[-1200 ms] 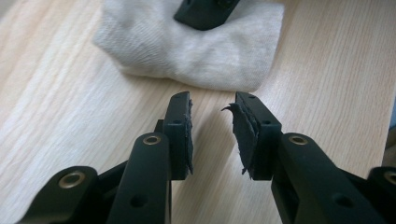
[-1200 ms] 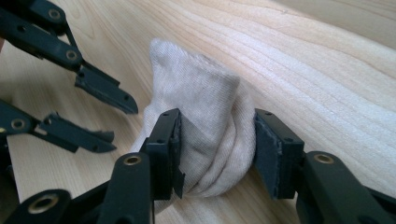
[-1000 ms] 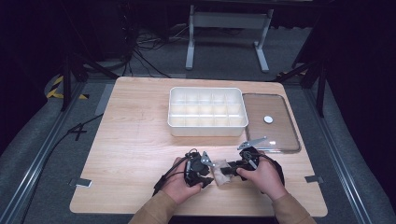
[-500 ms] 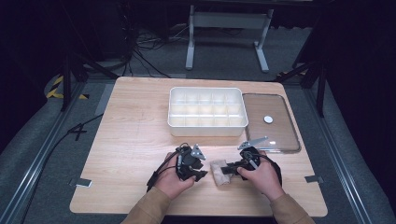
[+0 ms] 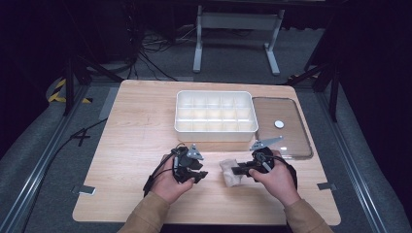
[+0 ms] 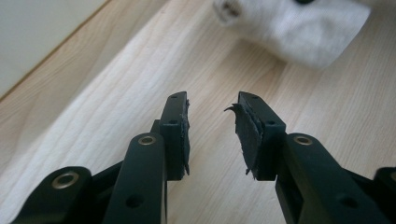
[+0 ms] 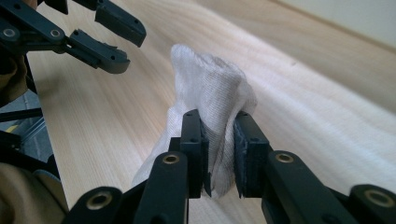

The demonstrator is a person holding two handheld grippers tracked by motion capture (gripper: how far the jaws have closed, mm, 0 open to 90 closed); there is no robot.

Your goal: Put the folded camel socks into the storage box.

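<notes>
A crumpled white cloth (image 5: 229,174) lies on the wooden table (image 5: 141,131) near its front edge. My right gripper (image 5: 236,170) reaches it from the right and is shut on it. In the right gripper view the jaws (image 7: 218,117) have just been closing and pinch a raised fold of the cloth (image 7: 210,88). My left gripper (image 5: 200,175) sits a short way left of the cloth, open. In the left gripper view its jaws (image 6: 212,112) hold nothing, and the cloth (image 6: 303,28) lies beyond them.
A white compartment box (image 5: 214,132) stands at the table's middle, behind both hands. To its right lies a clear lid (image 5: 291,141) with a small white disc (image 5: 279,124) on it. Bare wood stretches to the left of the hands.
The left gripper has drawn back to the left, away from the cloth that both grippers met at. The right gripper has closed on the cloth and risen slightly.
</notes>
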